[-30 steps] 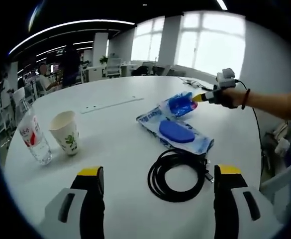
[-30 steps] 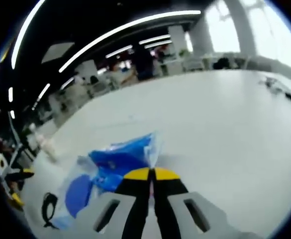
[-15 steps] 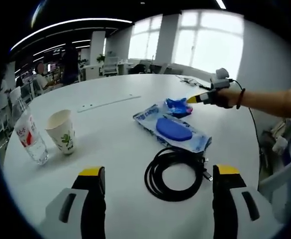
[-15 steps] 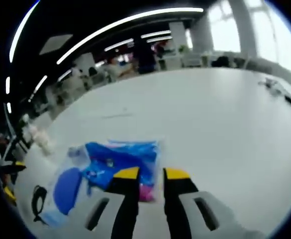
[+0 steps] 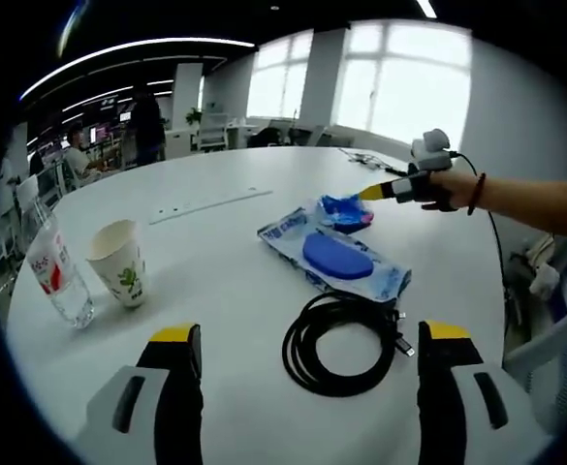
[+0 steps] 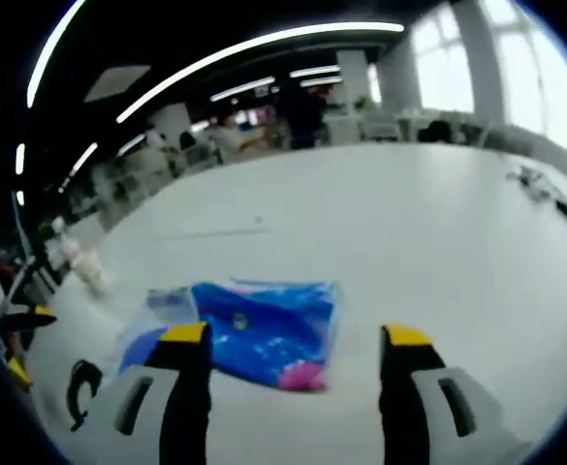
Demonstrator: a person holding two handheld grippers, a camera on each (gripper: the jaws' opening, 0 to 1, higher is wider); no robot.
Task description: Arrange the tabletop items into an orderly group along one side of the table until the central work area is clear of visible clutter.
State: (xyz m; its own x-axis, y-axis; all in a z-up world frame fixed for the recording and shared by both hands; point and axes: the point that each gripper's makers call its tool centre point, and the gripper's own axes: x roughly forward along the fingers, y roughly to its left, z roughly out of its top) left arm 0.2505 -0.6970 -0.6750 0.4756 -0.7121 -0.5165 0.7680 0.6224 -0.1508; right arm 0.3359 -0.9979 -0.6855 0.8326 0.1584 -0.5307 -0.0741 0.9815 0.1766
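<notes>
1. A second ago the right gripper (image 6: 294, 339) pinched the raised blue packet (image 6: 275, 329); now its jaws stand wide apart and empty, and the packet lies flat on the tabletop (image 5: 215, 262), overlapping the far end of the larger plastic bag (image 5: 333, 260).
2. The left gripper (image 5: 300, 334) has barely shifted; its jaws are wide open, holding nothing, with the black cable coil (image 5: 339, 341) just ahead between them.
3. The packet and bag look light, soft and slippery; I judge a pinch at a sealed edge safest.
4. The cable is floppy, so grip across several loops together.
5. The paper cup (image 5: 120, 263) looks light and crushable; take its wall gently. The water bottle (image 5: 58, 273) beside it seems stiffer.
6. The right gripper view is blurred; the packet's contents and the bag's print cannot be read.
</notes>
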